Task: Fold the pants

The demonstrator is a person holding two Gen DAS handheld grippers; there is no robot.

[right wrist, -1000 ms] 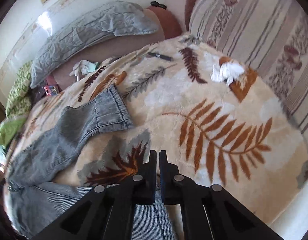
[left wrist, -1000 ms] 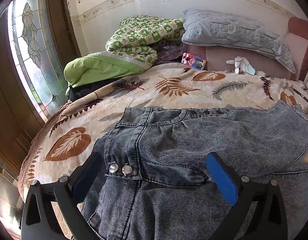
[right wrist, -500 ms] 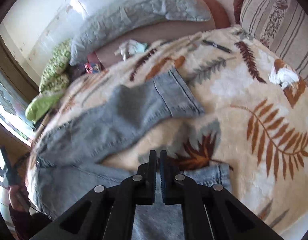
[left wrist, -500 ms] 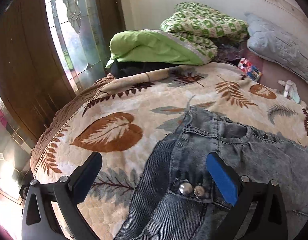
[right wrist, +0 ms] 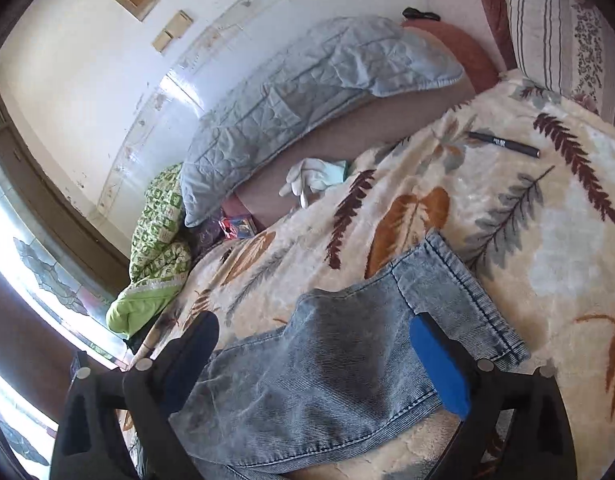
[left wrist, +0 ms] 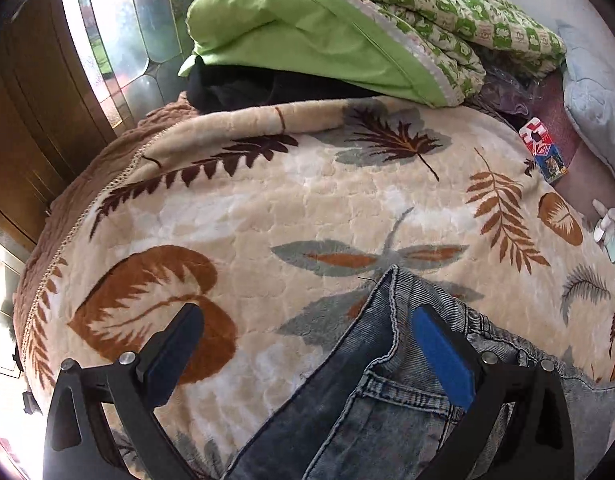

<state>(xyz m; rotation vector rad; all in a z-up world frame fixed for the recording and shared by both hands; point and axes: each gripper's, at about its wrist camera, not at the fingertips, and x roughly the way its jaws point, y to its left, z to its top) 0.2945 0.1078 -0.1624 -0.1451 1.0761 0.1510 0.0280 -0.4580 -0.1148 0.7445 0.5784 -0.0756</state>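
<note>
Grey-blue denim pants lie on a bed with a leaf-patterned blanket [left wrist: 267, 208]. In the left wrist view the waistband corner [left wrist: 387, 344] of the pants sits between my open left gripper's [left wrist: 307, 344] fingers, untouched. In the right wrist view one pant leg with its hemmed cuff [right wrist: 459, 296] lies flat under my open right gripper [right wrist: 315, 356], which hovers over the leg and holds nothing.
A green quilt and pillow pile [left wrist: 347, 40] and a grey pillow [right wrist: 307, 92] lie at the bed's head. A white glove [right wrist: 311, 180], a black pen [right wrist: 503, 144] and a small colourful box [left wrist: 543, 152] rest on the bed. A window [left wrist: 119, 32] is at the left.
My right gripper has opened and moved over the far pant leg. My left gripper, still open, has swung left to the waistband corner.
</note>
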